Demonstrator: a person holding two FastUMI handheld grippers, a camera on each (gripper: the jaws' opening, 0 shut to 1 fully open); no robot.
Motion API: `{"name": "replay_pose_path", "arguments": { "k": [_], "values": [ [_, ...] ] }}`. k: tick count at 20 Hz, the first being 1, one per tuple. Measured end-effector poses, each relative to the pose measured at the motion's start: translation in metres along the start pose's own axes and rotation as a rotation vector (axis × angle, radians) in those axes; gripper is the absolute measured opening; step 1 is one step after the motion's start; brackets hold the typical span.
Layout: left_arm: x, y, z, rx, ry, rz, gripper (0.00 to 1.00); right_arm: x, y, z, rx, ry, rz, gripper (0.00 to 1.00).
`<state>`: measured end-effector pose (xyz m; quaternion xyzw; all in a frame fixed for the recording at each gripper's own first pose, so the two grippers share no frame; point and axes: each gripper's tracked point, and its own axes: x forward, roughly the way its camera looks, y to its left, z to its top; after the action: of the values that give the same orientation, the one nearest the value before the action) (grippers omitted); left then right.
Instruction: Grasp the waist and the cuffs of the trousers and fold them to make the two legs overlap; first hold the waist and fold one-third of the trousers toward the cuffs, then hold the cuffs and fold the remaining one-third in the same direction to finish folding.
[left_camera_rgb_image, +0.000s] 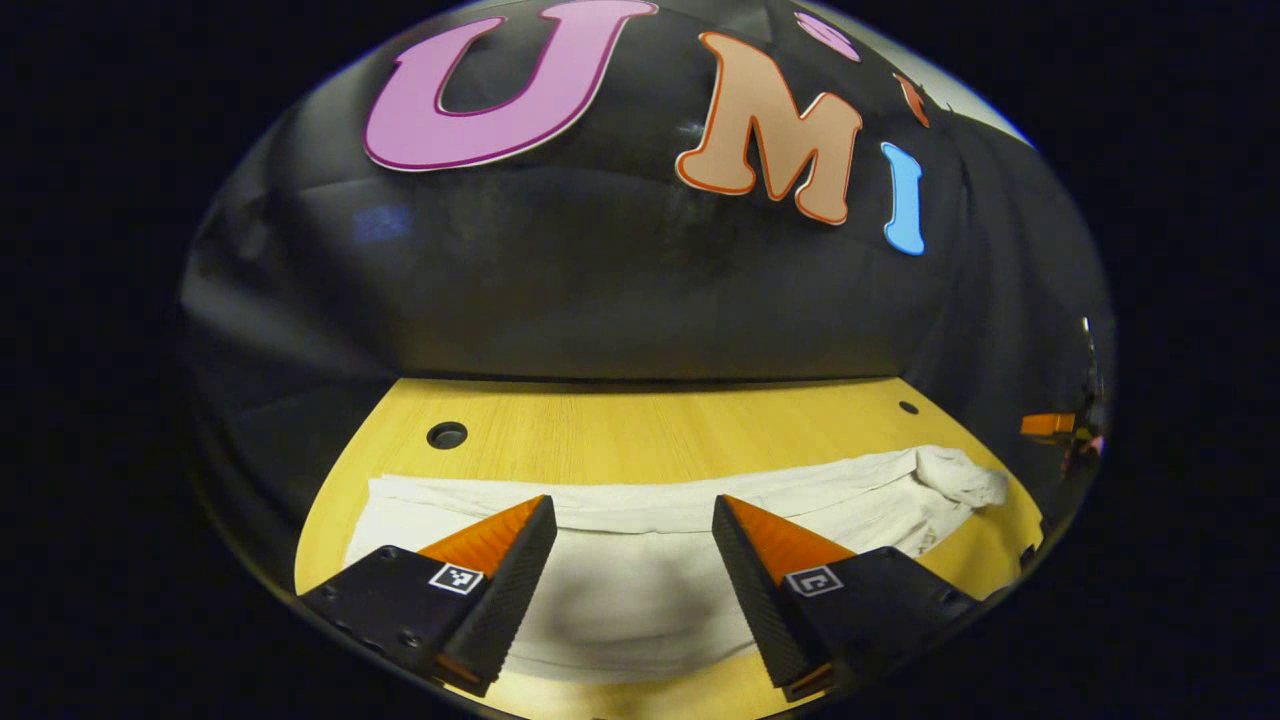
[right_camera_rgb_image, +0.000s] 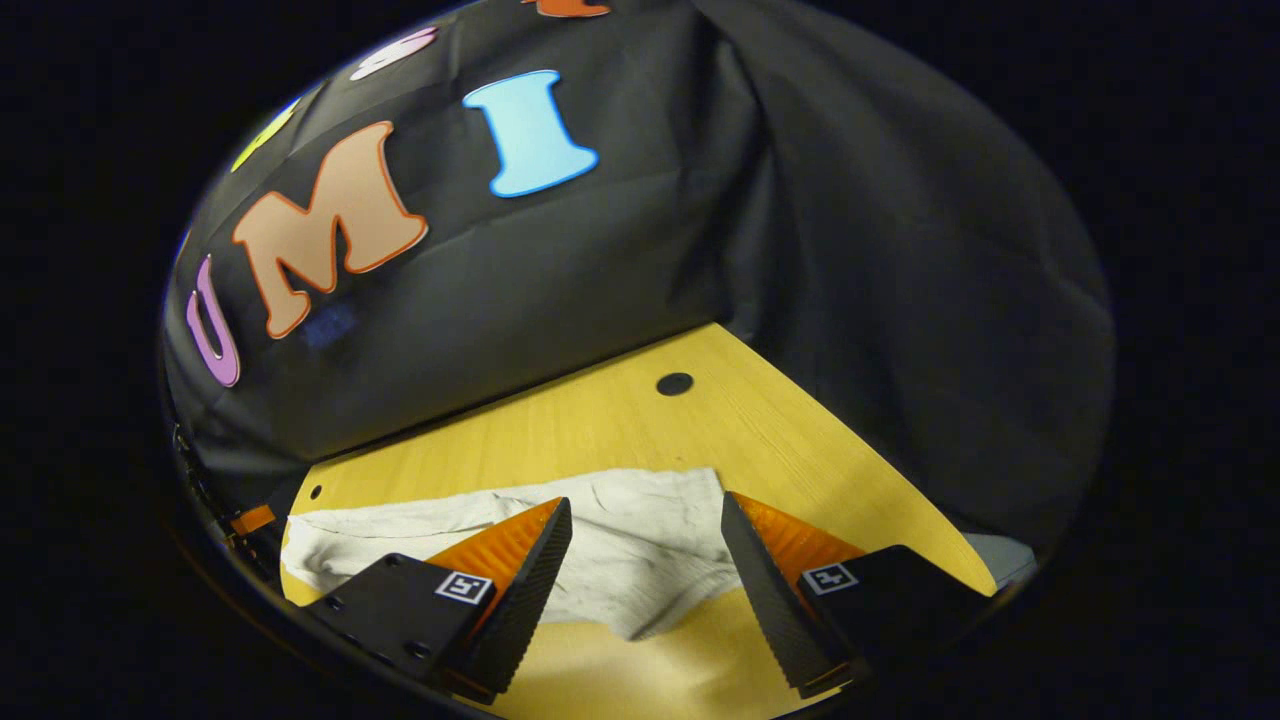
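White trousers (left_camera_rgb_image: 640, 590) lie flat across a yellow wooden table (left_camera_rgb_image: 620, 430), stretched from left to right. In the left gripper view my left gripper (left_camera_rgb_image: 633, 512) hovers open over the cloth, its fingers apart with bare fabric between them. A bunched end of the trousers (left_camera_rgb_image: 960, 475) lies at the right. In the right gripper view the trousers (right_camera_rgb_image: 640, 550) end in a straight edge near the middle, and my right gripper (right_camera_rgb_image: 645, 515) stands open above that end, nothing between its fingers.
A round hole (left_camera_rgb_image: 447, 435) and a smaller hole (left_camera_rgb_image: 908, 407) mark the table's far side; another round hole (right_camera_rgb_image: 674, 384) shows in the right gripper view. Black cloth wall closes the back and sides. The other gripper (right_camera_rgb_image: 255, 525) shows at far left.
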<state>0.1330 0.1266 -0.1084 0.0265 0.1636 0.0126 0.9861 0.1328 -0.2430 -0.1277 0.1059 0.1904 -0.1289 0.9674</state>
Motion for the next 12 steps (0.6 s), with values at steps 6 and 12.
{"name": "replay_pose_path", "arguments": {
  "k": [6,12],
  "values": [
    [-0.003,0.000,0.016,-0.006,-0.008,0.048,0.94,0.008,-0.062,-0.064,0.017,0.130,-0.054,0.97],
    [-0.037,-0.007,0.010,-0.076,-0.012,0.105,0.95,0.024,-0.063,-0.088,-0.028,0.199,-0.008,0.92]
  ]
}}
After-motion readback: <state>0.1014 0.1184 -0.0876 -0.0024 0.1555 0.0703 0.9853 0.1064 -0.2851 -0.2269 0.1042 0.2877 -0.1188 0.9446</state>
